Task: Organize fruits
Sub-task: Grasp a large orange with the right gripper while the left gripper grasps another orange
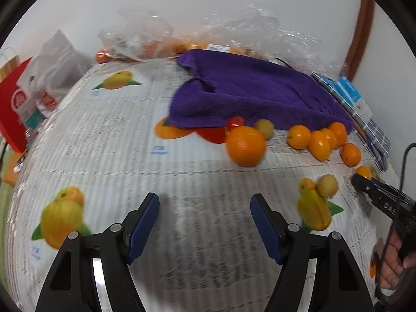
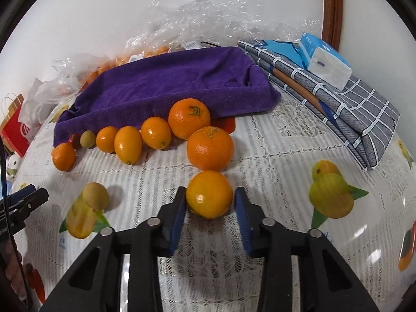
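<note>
Nearest the lens, black arms with blue pads: right gripper (image 2: 210,194), clenched on a small glossy round orange (image 2: 209,195), one pad pressed to each flank of it. Sits with that fruit low over a white lace tablecloth printed with fruit pictures (image 2: 273,140), well in front of a purple terry towel (image 2: 166,88). Seen from the left wrist camera as a black tip (image 1: 362,179) in front of the towel's right corner, the small fruit just showing at its end.

Left gripper (image 1: 205,199) released, pads wide apart with nothing between them, only bare cloth below. Points toward the towel's front edge, with a large blurred orange (image 1: 245,145) ahead and slightly right, well clear of the pads.

Along the towel's front edge, a row of loose fruit:
- a big stemmed orange (image 2: 189,118) touching the hem
- a second big orange (image 2: 210,147) just in front of it, between towel and held fruit
- three oval yellow-orange kumquats (image 2: 128,144) further left along the hem
- a small greenish-tan round fruit (image 2: 87,139) and a tiny red one (image 1: 236,122) near the towel's left corner

In front of the towel and left of the grasped fruit, a tan round fruit (image 2: 96,195) resting on a printed picture.

Behind the towel, crumpled clear plastic bags (image 2: 202,18) against the wall. Right of the towel, a folded grey checked cloth (image 2: 351,119) bearing a blue-and-white tissue pack (image 2: 325,62).
</note>
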`<state>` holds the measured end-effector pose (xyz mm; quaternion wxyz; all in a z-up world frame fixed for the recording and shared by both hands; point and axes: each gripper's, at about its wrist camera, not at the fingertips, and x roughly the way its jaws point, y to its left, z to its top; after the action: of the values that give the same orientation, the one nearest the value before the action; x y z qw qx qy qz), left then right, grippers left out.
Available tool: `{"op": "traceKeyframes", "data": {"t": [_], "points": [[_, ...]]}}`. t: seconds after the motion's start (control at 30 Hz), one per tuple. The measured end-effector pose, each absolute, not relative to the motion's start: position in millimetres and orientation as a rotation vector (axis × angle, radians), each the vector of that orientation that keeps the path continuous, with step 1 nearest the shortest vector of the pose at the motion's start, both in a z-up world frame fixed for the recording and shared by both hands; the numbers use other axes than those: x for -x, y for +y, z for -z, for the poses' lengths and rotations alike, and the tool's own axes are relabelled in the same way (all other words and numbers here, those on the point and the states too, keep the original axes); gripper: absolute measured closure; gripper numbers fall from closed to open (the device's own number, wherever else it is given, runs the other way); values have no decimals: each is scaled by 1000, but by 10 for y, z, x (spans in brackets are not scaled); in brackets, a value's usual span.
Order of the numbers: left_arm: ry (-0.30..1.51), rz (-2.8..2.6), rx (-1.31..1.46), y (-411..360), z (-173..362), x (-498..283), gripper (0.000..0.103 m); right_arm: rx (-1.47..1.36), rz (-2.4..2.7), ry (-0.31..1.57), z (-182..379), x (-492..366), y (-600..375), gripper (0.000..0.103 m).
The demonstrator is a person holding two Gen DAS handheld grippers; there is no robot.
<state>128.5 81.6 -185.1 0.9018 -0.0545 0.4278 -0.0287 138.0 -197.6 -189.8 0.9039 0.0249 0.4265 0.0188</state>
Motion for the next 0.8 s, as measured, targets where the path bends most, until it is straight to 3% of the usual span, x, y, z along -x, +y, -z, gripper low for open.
{"op": "traceKeyframes", "data": {"t": [0.4,0.43,0.57,0.8], "points": [[922,96,128,531,1825,-1803,33,-85,-84,868,1874,-1329,-2049,69],[909,90,120,510,1831,-1811,34,-80,-91,861,1865,-1318,-2036,69],[860,86,121,512,1848,-1797,62,-66,-103,856,1858,-1309,-1991,69],[843,179,291,717,1869,-1741,65,-87,-128,842,1841,-1294,-2021,69]]}}
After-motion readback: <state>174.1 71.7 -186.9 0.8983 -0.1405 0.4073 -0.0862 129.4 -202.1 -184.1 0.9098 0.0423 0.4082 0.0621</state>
